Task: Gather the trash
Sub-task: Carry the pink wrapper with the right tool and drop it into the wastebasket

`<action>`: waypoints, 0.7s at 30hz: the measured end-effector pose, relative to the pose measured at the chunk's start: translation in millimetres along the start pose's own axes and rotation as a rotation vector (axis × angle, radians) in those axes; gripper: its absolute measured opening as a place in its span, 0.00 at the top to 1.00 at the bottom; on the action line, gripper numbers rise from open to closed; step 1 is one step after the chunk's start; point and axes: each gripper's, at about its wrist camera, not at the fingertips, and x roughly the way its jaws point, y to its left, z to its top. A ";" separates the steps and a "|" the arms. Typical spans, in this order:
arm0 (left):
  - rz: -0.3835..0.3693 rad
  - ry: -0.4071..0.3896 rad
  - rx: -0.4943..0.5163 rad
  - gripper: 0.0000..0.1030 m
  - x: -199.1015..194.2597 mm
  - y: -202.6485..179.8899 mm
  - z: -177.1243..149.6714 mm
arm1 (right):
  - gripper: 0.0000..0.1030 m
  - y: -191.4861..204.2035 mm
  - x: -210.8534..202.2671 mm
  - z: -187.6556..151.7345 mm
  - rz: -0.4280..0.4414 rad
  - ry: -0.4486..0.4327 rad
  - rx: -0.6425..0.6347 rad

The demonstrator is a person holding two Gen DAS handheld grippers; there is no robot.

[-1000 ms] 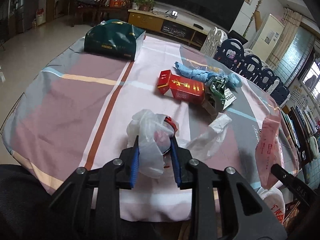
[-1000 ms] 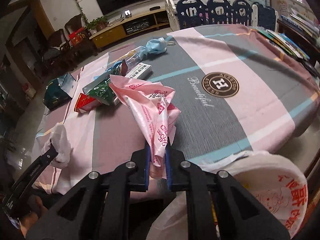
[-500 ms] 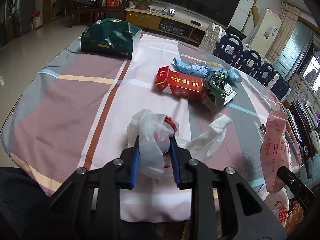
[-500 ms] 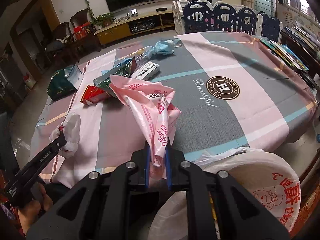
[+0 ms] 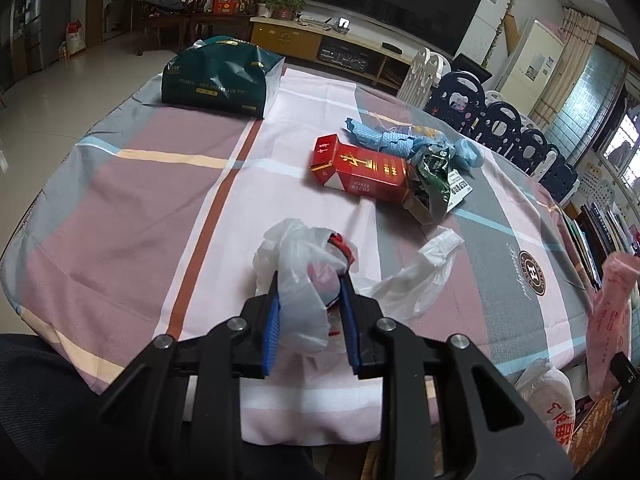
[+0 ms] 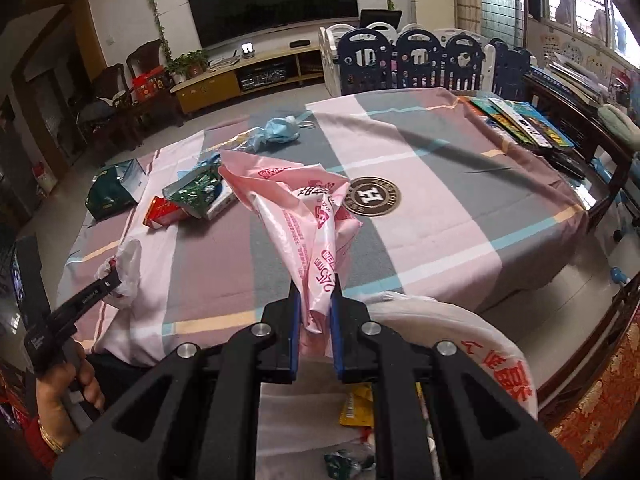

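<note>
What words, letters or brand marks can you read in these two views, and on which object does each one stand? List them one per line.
"FILTER KINGS": side of the red cigarette carton; its gold characters are unclear.
"H": round emblem on the tablecloth.
"Beautiful", roughly: script beside that emblem.
Gold line on the dark green bag: too small.
Pink bag in the right gripper: red Chinese print, unreadable.
White trash bag: red characters, unreadable.
</note>
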 end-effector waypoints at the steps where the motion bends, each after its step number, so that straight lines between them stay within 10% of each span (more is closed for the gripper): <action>1: 0.000 0.003 0.001 0.73 0.9 -0.4 0.0 | 0.87 -9.9 -4.8 -4.0 -0.020 0.006 0.005; 15: 0.002 0.011 0.003 0.73 3.1 -0.9 -0.6 | 0.87 -61.5 28.0 -75.5 -0.124 0.281 0.079; 17: 0.002 0.011 0.002 0.73 3.1 -0.9 -0.6 | 0.79 -61.6 36.9 -82.1 -0.125 0.330 0.091; 21: 0.002 0.011 0.003 0.73 3.0 -1.0 -0.5 | 0.32 -66.8 41.6 -91.5 -0.092 0.356 0.186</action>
